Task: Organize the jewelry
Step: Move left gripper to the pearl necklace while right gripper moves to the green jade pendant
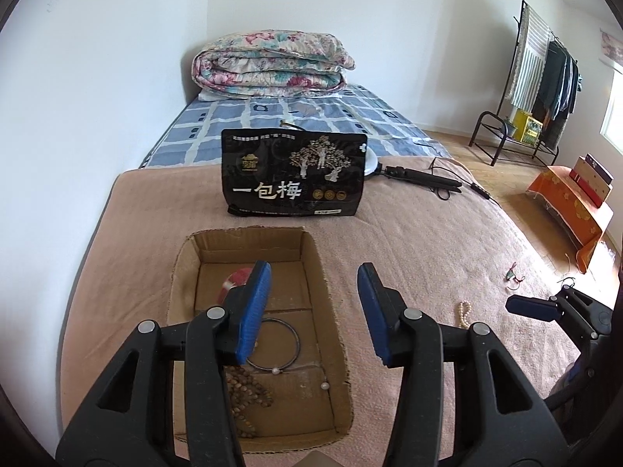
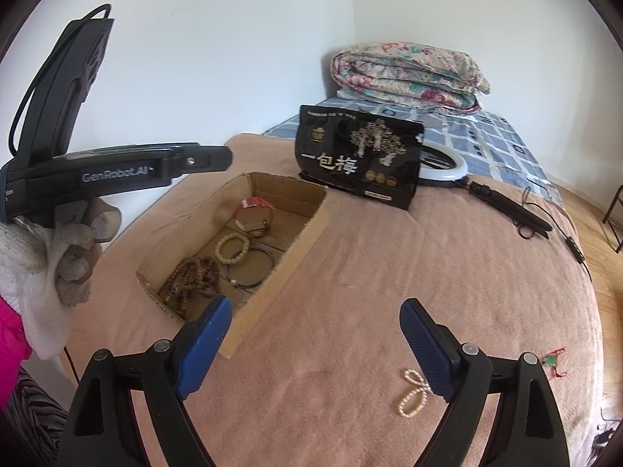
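Your left gripper (image 1: 315, 311) hangs spread and empty above the cardboard box (image 2: 272, 284); your right gripper (image 2: 315, 346), spread too, flanks the pearl bracelet (image 2: 413, 394) on the blanket (image 2: 389, 272).

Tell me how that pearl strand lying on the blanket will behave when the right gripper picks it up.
The pearl strand lies twisted into loops, so it is probably floppy and will dangle from wherever it is pinched. Its small, smooth beads may slip between the pads, so gripping across the crossing seems safer. It looks light; on the soft blanket it should drag rather than roll.
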The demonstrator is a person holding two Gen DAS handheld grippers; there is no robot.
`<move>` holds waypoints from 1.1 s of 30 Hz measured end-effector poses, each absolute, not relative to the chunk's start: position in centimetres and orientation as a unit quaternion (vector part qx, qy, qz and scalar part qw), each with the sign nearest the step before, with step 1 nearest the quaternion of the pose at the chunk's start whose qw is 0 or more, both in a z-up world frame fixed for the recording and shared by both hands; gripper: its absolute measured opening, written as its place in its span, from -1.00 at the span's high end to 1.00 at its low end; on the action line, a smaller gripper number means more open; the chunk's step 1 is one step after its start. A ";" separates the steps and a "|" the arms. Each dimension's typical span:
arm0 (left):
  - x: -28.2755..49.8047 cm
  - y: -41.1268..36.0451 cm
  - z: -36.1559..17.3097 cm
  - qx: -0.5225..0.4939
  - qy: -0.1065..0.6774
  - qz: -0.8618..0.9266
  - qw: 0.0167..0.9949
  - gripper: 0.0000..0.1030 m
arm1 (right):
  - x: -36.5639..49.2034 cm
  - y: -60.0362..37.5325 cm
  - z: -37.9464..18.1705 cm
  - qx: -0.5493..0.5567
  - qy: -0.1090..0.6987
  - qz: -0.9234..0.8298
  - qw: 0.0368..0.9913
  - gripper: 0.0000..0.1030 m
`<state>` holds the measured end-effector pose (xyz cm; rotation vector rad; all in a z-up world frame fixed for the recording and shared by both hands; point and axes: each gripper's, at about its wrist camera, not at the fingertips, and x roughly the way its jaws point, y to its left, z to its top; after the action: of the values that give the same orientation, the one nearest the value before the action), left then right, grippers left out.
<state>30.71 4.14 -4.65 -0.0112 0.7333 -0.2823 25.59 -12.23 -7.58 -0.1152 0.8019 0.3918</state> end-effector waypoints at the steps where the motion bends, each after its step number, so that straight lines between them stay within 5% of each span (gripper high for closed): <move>1: 30.7 3.8 -4.7 -0.005 0.358 -0.140 0.923 0.08 | 25.5 -12.8 -7.6 -0.055 0.388 0.185 0.901 -0.76; 10: 30.1 -0.3 -5.2 0.010 0.364 -0.163 0.917 0.08 | 24.6 -17.5 -7.9 -0.060 0.391 0.136 0.908 -1.00; 33: 28.8 -9.9 -10.8 -0.001 0.430 -0.225 0.874 0.08 | 24.7 -35.1 -7.9 0.052 0.387 -0.006 0.921 -1.00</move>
<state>28.76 -9.91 -10.75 -0.0029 0.8980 -0.4704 24.69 -35.14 -7.88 0.1063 0.7957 -0.0133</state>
